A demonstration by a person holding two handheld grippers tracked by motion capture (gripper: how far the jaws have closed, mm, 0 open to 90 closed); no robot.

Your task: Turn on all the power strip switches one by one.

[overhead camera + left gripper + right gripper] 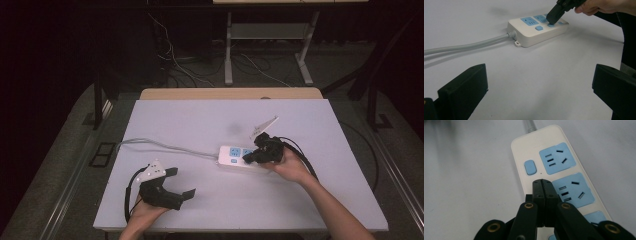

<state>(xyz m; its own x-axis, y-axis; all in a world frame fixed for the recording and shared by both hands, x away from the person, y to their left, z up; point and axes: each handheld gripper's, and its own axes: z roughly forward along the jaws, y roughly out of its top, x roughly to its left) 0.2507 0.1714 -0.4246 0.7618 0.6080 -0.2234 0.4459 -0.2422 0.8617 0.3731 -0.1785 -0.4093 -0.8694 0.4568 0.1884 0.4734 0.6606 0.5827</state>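
Note:
A white power strip [231, 156] with blue sockets lies right of the table's middle, and its grey cable [165, 146] runs off to the left. My right gripper [248, 158] is shut, with nothing between its jaws. Its tip [542, 183] rests on the strip [524, 147] beside the second blue socket [572, 190], just past the first blue switch [530, 167]. From the left gripper view, that tip [553, 17] touches a small blue button on the strip [529, 37]. My left gripper [184, 181] hovers open near the front left, its jaws wide apart [539, 87] over bare table.
The white board [200, 120] covers a wooden table whose far edge [230, 93] shows behind it. The cable [461, 47] crosses the surface ahead of my left gripper. Beyond the table stand desk legs [228, 50] and loose wires on the floor.

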